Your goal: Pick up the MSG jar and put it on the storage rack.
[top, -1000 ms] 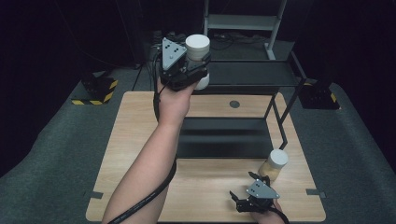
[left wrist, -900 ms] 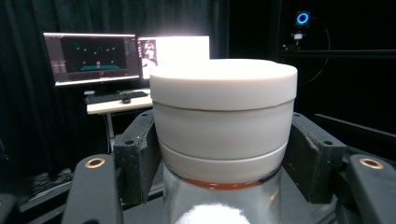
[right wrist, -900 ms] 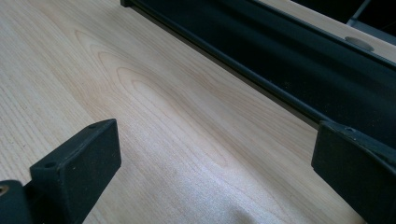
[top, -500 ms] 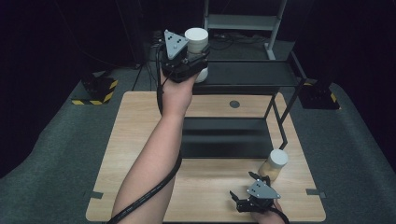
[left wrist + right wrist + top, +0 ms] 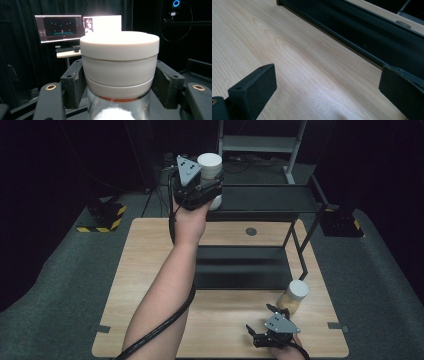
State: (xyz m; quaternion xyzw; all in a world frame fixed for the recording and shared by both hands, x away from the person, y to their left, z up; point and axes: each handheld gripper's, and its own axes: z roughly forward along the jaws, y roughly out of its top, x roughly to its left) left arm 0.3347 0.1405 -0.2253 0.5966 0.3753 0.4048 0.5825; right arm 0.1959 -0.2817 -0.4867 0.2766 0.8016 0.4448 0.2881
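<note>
A glass jar with a white lid (image 5: 209, 164) is held upright in the air by my left gripper (image 5: 212, 186), over the left end of the black rack's top shelf (image 5: 270, 199). In the left gripper view both black pads (image 5: 72, 83) press on the jar (image 5: 119, 67) just under the lid. A second white-lidded jar (image 5: 295, 296) with yellowish contents stands on the wooden table (image 5: 150, 250) at the front right. My right gripper (image 5: 261, 319) rests just in front of it and to its left. Its jaws stand open (image 5: 327, 95) over bare wood, with nothing between them.
The black two-level rack covers the middle and back of the table, its lower shelf (image 5: 240, 267) dark and bare. A grey round cap (image 5: 251, 231) sits in the tabletop. A yellow-and-black striped base (image 5: 102, 217) is on the floor at the left. Lit monitors (image 5: 58, 28) stand beyond the table.
The left gripper has lifted the jar a little higher and farther back toward the top shelf. The right gripper and the second jar have stayed put.
</note>
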